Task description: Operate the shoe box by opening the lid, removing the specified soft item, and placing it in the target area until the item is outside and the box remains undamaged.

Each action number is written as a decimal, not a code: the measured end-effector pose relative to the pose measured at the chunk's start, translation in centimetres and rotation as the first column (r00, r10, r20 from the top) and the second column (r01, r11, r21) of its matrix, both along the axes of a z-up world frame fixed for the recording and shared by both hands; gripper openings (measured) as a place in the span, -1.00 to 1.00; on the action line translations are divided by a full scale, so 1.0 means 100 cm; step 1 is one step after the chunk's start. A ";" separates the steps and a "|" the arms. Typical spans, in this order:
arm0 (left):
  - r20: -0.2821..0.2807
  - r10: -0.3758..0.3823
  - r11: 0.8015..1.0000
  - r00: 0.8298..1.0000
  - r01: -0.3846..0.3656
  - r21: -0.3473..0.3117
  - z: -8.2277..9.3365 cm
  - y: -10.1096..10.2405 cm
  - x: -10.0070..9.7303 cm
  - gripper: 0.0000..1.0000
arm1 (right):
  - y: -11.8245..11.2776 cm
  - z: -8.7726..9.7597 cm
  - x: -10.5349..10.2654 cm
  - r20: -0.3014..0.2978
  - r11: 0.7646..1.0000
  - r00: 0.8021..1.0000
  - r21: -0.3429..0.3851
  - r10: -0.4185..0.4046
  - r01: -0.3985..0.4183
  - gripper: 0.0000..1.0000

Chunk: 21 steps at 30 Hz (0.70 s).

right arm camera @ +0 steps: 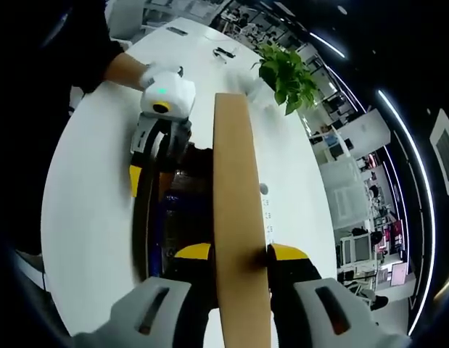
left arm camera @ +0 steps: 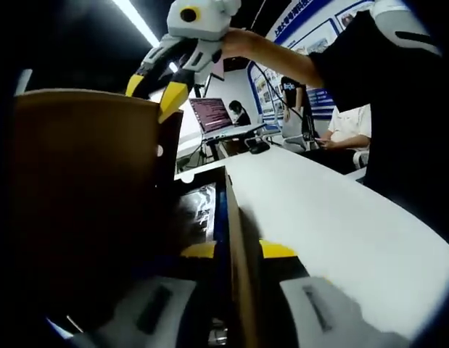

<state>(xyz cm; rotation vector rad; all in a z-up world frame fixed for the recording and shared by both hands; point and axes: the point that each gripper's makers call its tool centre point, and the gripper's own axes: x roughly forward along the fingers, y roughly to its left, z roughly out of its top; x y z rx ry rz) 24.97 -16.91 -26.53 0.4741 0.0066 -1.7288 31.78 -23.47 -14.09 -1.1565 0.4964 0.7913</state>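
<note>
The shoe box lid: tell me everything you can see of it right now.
The lid is plain brown cardboard, raised on edge and seen as a long narrow strip in the right gripper view. The right gripper is shut on its free edge, yellow-tipped fingers on either side. In the left gripper view it stands as a broad brown panel above the open box, whose wall the left gripper clamps. No tears or creases show.
</note>
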 end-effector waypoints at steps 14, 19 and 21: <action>0.005 -0.006 1.000 1.000 0.006 -0.003 -0.004 0.001 0.003 -0.90 | 0.000 -0.001 0.000 0.006 0.999 1.000 -0.023 -0.023 0.023 -0.43; -0.002 -0.005 1.000 1.000 0.005 -0.004 -0.004 0.002 0.002 -0.91 | 0.000 0.000 0.001 0.012 0.999 1.000 -0.026 -0.023 0.023 -0.44; 0.003 -0.007 1.000 1.000 0.007 -0.008 -0.003 0.002 0.002 -0.91 | 0.000 0.000 0.002 0.018 0.999 1.000 -0.026 -0.022 0.022 -0.44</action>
